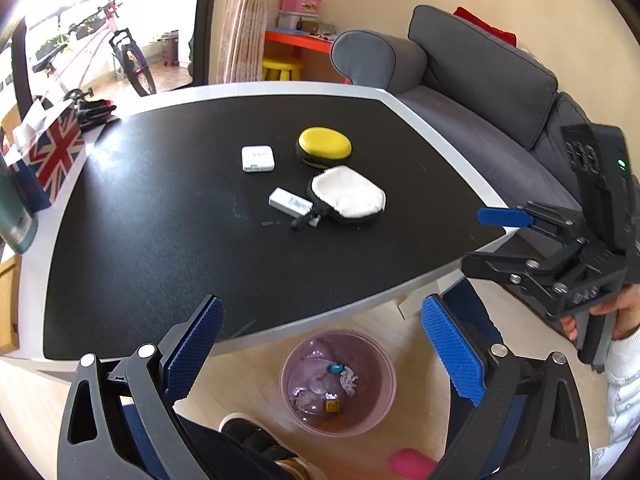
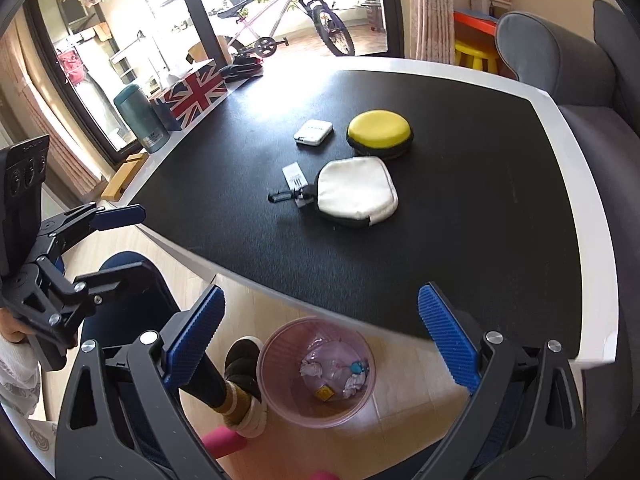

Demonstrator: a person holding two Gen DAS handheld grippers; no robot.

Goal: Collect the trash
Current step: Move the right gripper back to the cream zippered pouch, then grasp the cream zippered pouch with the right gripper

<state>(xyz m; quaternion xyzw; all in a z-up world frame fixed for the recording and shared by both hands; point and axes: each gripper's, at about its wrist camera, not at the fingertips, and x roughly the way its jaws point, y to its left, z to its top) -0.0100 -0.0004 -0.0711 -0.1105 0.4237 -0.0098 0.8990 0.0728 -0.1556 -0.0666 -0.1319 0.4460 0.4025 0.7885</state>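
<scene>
A pink translucent trash bin (image 1: pixel 338 384) stands on the floor below the table's near edge, with crumpled paper and small scraps inside; it also shows in the right wrist view (image 2: pixel 316 372). My left gripper (image 1: pixel 320 348) is open and empty above the bin. My right gripper (image 2: pixel 320 344) is open and empty, also above the bin. On the black table (image 1: pixel 160 240) lie a yellow case (image 1: pixel 324 146), a white pouch (image 1: pixel 346 194), a white box (image 1: pixel 258 159) and a small white tag with a clip (image 1: pixel 290 204).
A Union Jack tissue box (image 1: pixel 52 152) and a teal flask (image 2: pixel 142 118) stand at the table's left edge. A grey sofa (image 1: pixel 480 92) is to the right. My shoe (image 2: pixel 242 360) is beside the bin. A bicycle (image 2: pixel 288 12) stands beyond.
</scene>
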